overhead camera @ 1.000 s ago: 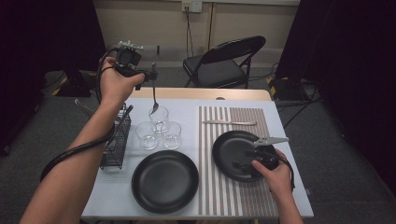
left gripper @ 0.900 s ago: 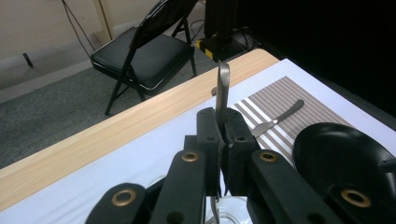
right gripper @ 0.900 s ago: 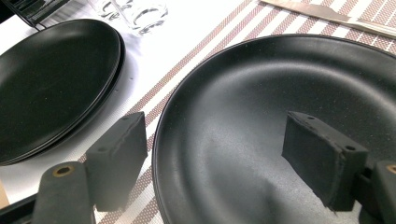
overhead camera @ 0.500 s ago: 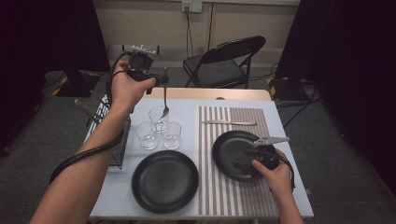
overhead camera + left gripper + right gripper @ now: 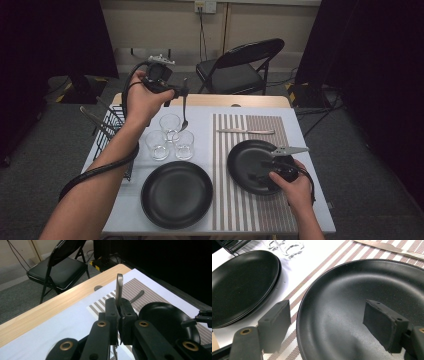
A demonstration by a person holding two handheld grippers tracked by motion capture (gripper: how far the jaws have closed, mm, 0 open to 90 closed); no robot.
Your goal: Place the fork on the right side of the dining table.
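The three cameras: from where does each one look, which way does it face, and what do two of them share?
High view: above the near side, facing forward and down on the table; both forearms show, with the left tool and the right tool.
Left gripper view: on the left tool, looking along jaws shut on a fork toward a chair.
Right gripper view: on the right tool, its open jaws astride the rim of a plate.
Both gripper views share that plate.

No readable text, no labels, no brands (plates, glasses, mat all unmarked)
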